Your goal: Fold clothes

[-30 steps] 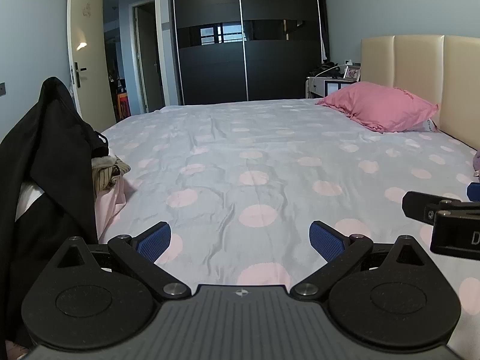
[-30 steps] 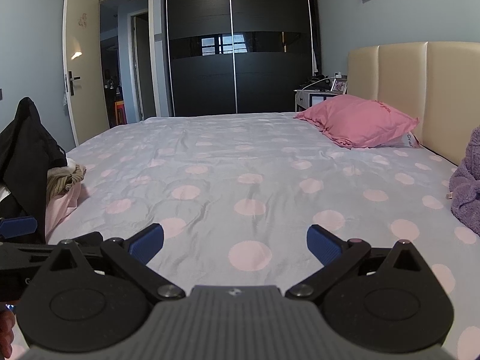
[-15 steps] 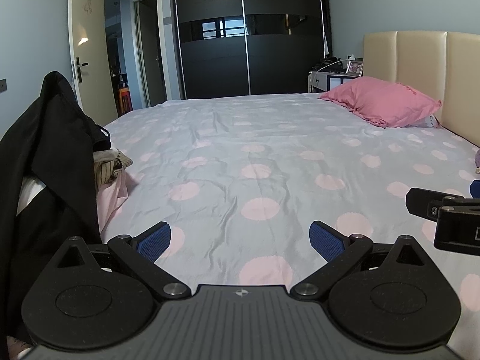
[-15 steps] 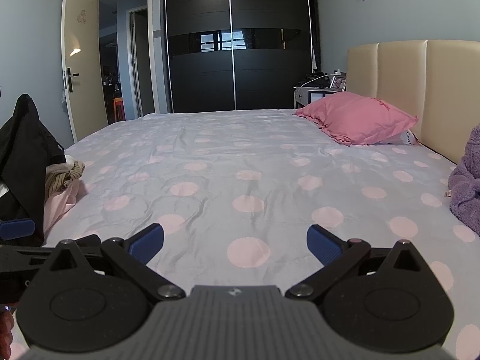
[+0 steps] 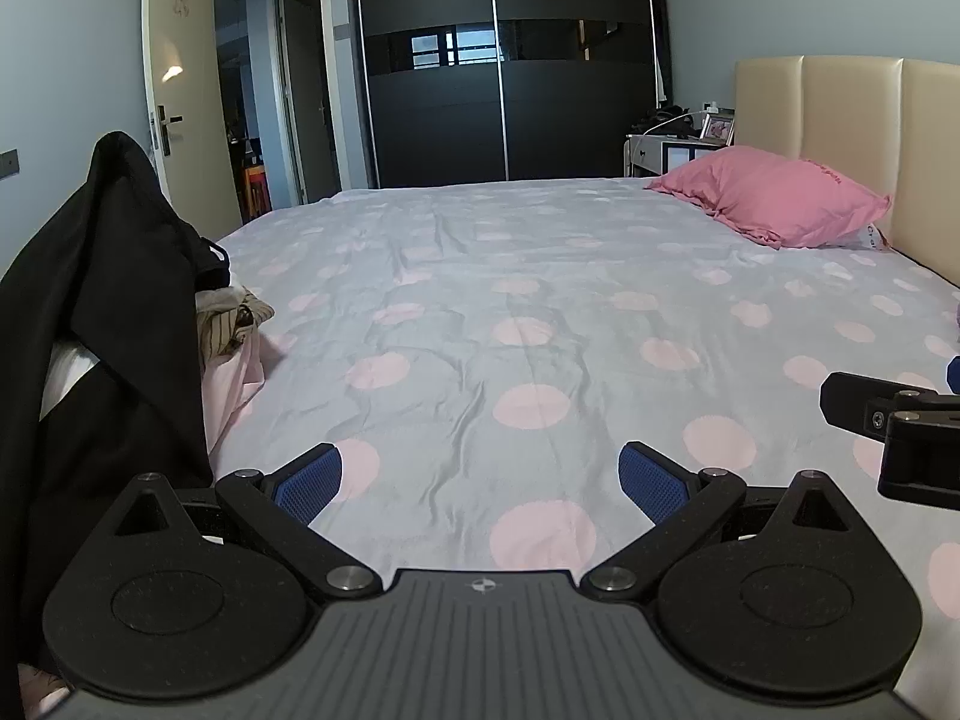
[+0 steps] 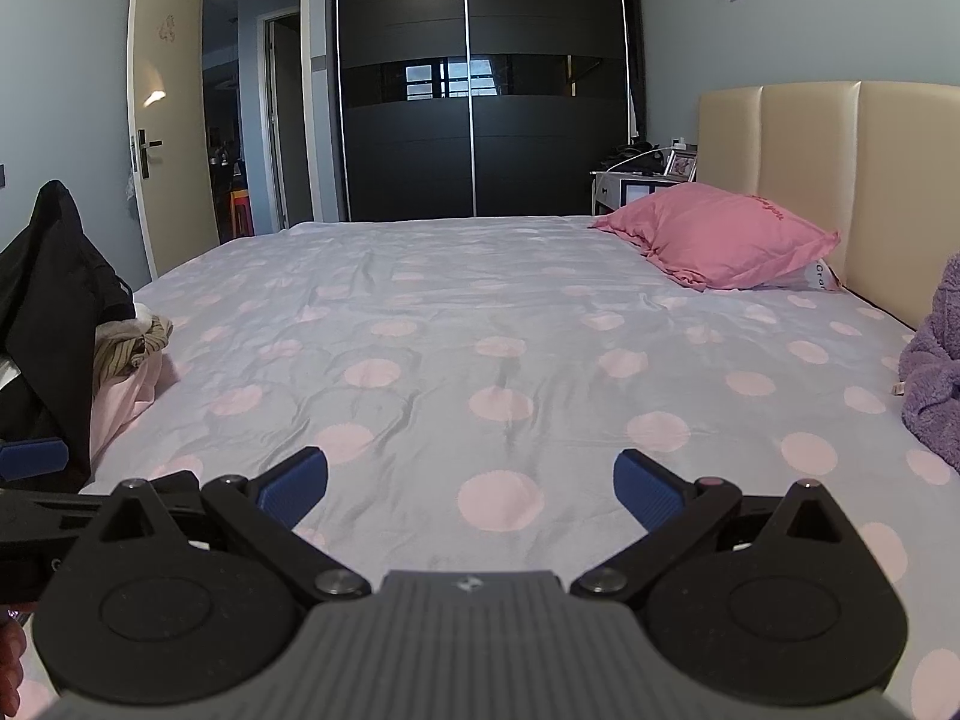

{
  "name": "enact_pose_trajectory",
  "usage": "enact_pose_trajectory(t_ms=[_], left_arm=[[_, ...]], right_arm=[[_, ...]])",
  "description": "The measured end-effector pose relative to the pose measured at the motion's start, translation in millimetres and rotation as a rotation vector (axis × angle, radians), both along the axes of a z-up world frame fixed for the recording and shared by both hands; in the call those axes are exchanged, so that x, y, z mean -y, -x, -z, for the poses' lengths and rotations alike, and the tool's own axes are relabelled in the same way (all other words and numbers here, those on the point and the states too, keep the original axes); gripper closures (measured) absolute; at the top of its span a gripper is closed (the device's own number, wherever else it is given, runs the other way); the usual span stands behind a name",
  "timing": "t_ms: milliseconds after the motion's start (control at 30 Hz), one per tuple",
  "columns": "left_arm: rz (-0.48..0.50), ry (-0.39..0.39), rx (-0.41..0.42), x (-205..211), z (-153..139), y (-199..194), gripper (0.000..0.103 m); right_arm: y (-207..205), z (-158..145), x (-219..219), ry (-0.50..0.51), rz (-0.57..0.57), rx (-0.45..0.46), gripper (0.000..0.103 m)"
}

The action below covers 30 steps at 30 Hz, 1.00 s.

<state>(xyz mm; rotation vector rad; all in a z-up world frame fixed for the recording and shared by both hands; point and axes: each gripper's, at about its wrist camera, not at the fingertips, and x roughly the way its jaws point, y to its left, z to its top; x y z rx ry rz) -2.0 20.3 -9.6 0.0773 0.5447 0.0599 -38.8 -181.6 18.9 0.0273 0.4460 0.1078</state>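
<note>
A heap of clothes lies at the bed's left edge: a black garment [image 5: 102, 276] draped high, a beige striped piece [image 5: 231, 315] and a pale pink piece [image 5: 231, 378] under it. The heap also shows in the right wrist view [image 6: 54, 288]. A purple fluffy garment [image 6: 933, 372] lies at the right edge. My left gripper [image 5: 480, 480] is open and empty above the sheet, right of the heap. My right gripper [image 6: 471, 483] is open and empty above the sheet; its side shows in the left wrist view [image 5: 894, 420].
The bed [image 5: 528, 276] has a grey sheet with pink dots. A pink pillow [image 5: 774, 195] lies by the cream headboard [image 5: 840, 120]. A dark wardrobe [image 5: 504, 60], a bedside table [image 5: 666, 153] and an open door [image 5: 180, 96] stand beyond.
Both grippers have tilted or risen slightly, so the bed sits lower in both views. Both stay open and empty. The clothes have not moved.
</note>
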Motion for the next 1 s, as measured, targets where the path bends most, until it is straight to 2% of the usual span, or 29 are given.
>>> enact_pose_trajectory(t_ms=[767,933,1000], left_arm=[[-0.002,-0.002,-0.035,-1.5,2.7,-0.6,0.002],[0.002,-0.032,-0.069,-11.5,5.5,-3.7,0.006],[-0.033,-0.058,-0.075,-26.2,3.3,-7.4,0.009]], right_arm=[[-2.6,5.9,-3.9,0.009,-0.007,-0.002,0.000],[-4.9,7.4,-3.3,0.046,-0.038,-0.013,0.000],[-6.3,7.3,-0.8,0.058,-0.053,-0.016,0.000]])
